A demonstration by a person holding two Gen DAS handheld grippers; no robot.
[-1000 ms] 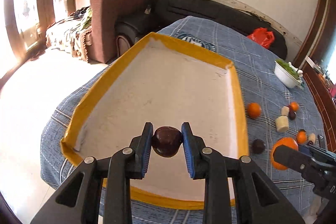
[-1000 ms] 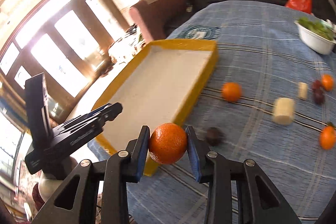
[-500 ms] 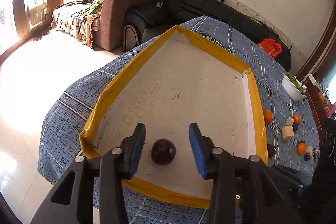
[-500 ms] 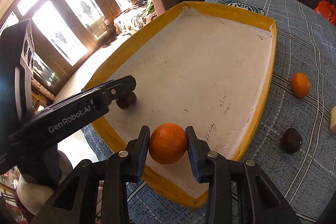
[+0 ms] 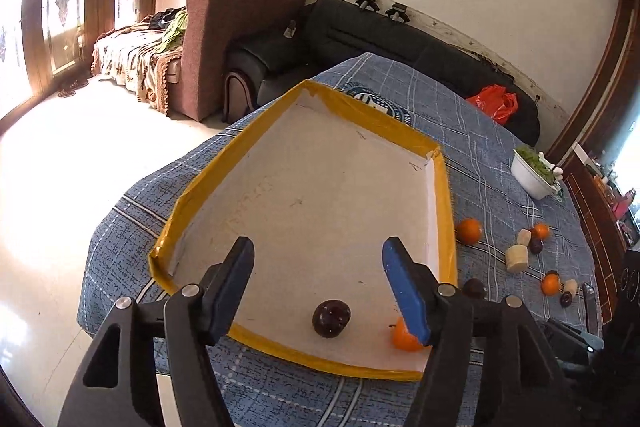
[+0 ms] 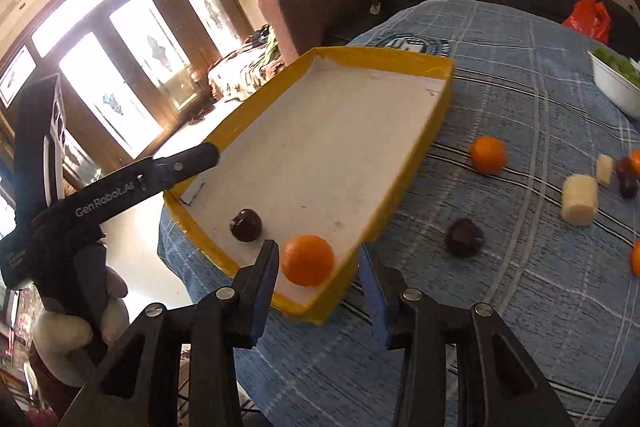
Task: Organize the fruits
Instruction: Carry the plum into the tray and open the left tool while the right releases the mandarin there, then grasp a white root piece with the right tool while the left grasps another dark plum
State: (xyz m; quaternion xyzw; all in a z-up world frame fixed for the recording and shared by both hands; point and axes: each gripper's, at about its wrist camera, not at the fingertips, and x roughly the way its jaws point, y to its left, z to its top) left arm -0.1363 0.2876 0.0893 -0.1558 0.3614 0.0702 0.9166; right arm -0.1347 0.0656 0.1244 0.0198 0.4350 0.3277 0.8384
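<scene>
A shallow white tray with a yellow rim (image 5: pixel 444 195) (image 6: pixel 416 163) lies on the blue plaid tablecloth. In its near end lie a dark purple fruit (image 5: pixel 331 318) (image 6: pixel 246 225) and an orange (image 5: pixel 404 338) (image 6: pixel 307 259). My left gripper (image 5: pixel 320 267) is open and empty, raised above the tray's near end. My right gripper (image 6: pixel 318 275) is open and empty, its fingers astride the tray's near corner, the orange just ahead between them. The left gripper's body also shows in the right wrist view (image 6: pixel 120 187).
Loose on the cloth right of the tray: oranges (image 5: pixel 469 231) (image 6: pixel 487 155), a dark fruit (image 5: pixel 474 287) (image 6: pixel 464 237), pale cylindrical pieces (image 5: pixel 517 258) (image 6: pixel 579 200). A white bowl of greens (image 5: pixel 534 173) stands far right. Sofas and a red bag (image 5: pixel 493 103) are beyond the table.
The right gripper opened and let the orange go into the tray, then drew back. The left gripper, open since half a second ago, rose and pulled back from the dark fruit.
</scene>
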